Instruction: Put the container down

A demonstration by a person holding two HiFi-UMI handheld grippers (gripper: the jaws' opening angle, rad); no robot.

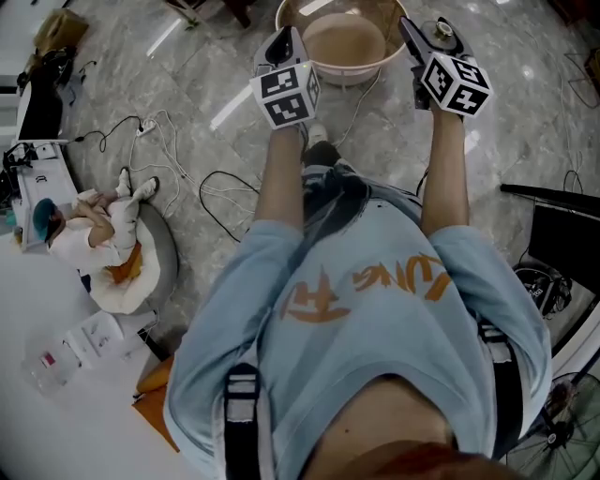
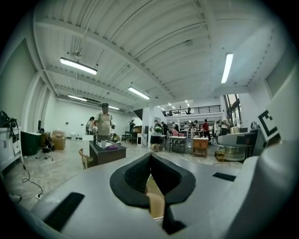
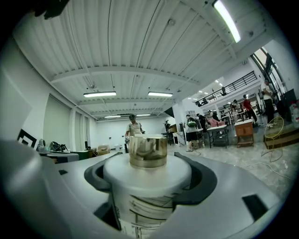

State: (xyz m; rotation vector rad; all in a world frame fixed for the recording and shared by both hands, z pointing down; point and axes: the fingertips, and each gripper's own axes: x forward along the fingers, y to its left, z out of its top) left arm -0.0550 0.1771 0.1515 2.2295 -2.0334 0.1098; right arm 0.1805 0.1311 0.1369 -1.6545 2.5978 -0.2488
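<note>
A white container (image 3: 145,189) with a printed label and a gold cap (image 3: 148,151) stands upright between the jaws of my right gripper (image 3: 148,161), which is shut on it. In the head view the right gripper (image 1: 427,39) is held out over the right rim of a pink basin (image 1: 349,67) of brownish liquid on the floor, with the cap (image 1: 441,29) just showing. My left gripper (image 1: 281,47) hangs over the basin's left rim. In its own view the left gripper (image 2: 150,158) has its black pads (image 2: 133,175) pressed together with nothing between them.
Cables (image 1: 178,159) trail over the marble floor at the left. A grey cushion with soft toys (image 1: 131,253) and a white table (image 1: 56,394) lie at lower left. Black equipment (image 1: 562,234) stands at the right. People (image 2: 103,122) and worktables fill the hall beyond.
</note>
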